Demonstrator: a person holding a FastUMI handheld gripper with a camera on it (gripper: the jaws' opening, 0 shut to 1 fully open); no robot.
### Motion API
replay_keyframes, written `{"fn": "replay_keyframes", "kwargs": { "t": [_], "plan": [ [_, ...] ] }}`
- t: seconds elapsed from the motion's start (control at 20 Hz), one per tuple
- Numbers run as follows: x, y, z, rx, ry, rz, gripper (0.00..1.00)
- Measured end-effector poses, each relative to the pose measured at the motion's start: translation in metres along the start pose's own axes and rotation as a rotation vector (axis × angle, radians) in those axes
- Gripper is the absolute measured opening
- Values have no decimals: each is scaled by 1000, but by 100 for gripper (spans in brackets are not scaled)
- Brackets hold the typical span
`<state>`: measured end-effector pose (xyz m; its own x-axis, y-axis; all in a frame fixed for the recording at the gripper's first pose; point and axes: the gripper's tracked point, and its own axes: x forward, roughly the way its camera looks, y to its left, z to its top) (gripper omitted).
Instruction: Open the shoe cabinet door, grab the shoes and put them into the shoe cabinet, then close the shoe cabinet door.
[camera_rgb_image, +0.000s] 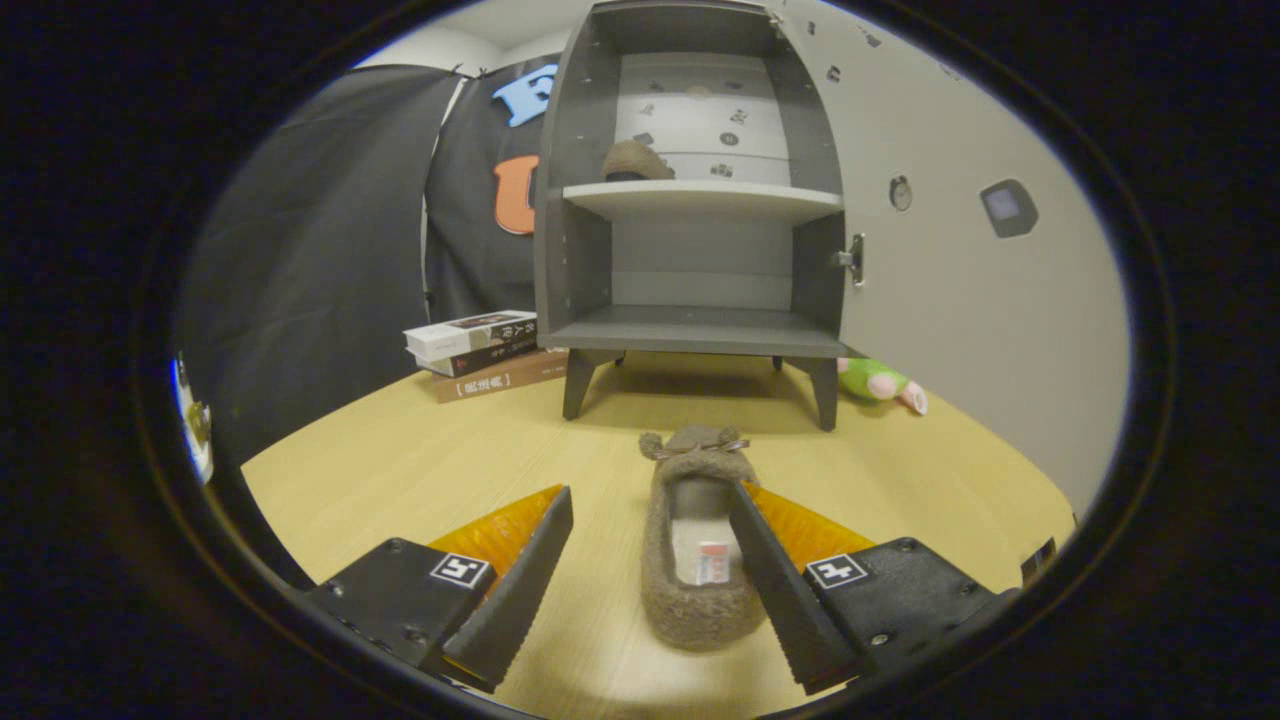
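Cabinet (690, 200) open on the counter (400, 470), one shoe (635, 160) already on its upper shelf.
Second shoe (695, 540) lies between the fingers, its long axis pointing away toward the cabinet. The gripper (650, 590) stands wide open; the right finger (775, 590) seems to touch the shoe's side, the left finger (515, 590) is apart from it.
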<state>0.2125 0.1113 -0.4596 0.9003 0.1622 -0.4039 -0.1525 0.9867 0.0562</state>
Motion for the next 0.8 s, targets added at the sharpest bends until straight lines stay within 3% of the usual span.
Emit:
{"fn": "replay_keyframes", "kwargs": {
  "t": [0.15, 0.25, 0.4, 0.5, 0.6, 0.8],
  "plan": [
    [29, -2, -6, -19, 23, 9, 91],
    [46, -14, -7, 0, 39, -40, 79],
    [67, -10, -11, 78, 124, 0, 49],
    [71, -8, -16, 168, 141, 21, 41],
    [71, -10, -9, 198, 114, 45, 20],
    [45, 4, -1, 169, 14, 158, 11]
  ]
}}
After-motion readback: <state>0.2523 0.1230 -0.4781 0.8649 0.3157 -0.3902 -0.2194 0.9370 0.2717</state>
